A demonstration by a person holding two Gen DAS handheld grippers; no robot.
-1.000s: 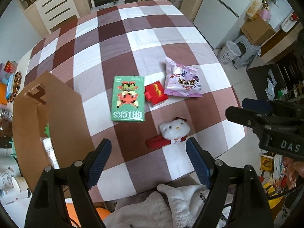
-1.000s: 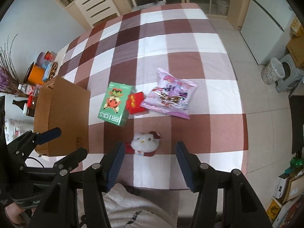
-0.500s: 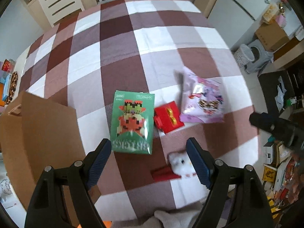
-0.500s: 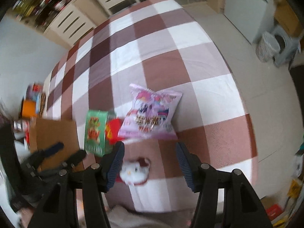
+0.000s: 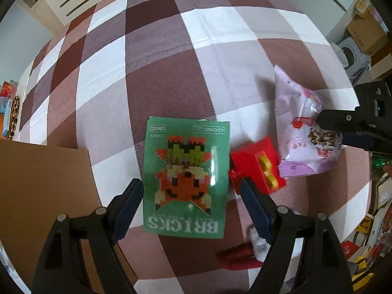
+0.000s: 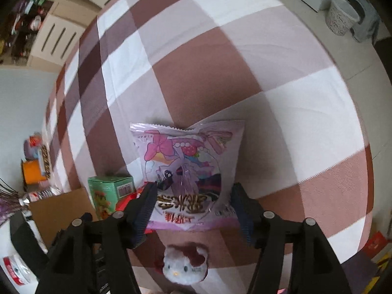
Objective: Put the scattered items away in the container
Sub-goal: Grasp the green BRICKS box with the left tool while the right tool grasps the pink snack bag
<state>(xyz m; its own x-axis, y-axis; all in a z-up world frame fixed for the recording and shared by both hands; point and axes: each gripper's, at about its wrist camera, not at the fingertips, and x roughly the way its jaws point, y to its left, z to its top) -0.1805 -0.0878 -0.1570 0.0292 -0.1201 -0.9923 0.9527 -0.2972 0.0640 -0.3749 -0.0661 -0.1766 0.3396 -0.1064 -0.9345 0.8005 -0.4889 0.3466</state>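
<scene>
Both grippers hovered with jaws apart over the checked tablecloth [image 5: 152, 56].

The cardboard box [image 5: 46, 178] lay at 9 o'clock. The left gripper [image 5: 189, 203] straddled the green BRICKS box [image 5: 187, 178]; the red block [image 5: 257, 169] sat at 3 o'clock. The right gripper [image 6: 193, 210] flanked the pink snack bag [image 6: 188, 169], the plush cat [image 6: 183, 267] at 6 o'clock.

Bricks box [image 5: 186, 178] left – toy block [image 5: 259, 169] middle – snack bag [image 5: 301, 132] right.

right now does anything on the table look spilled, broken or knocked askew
Nothing looks spilled or damaged. The green bricks box, red box, purple snack bag and white cat plush lie loose on the checked tablecloth, none yet in the cardboard box. Both tools are open: left tool, right tool.
</scene>
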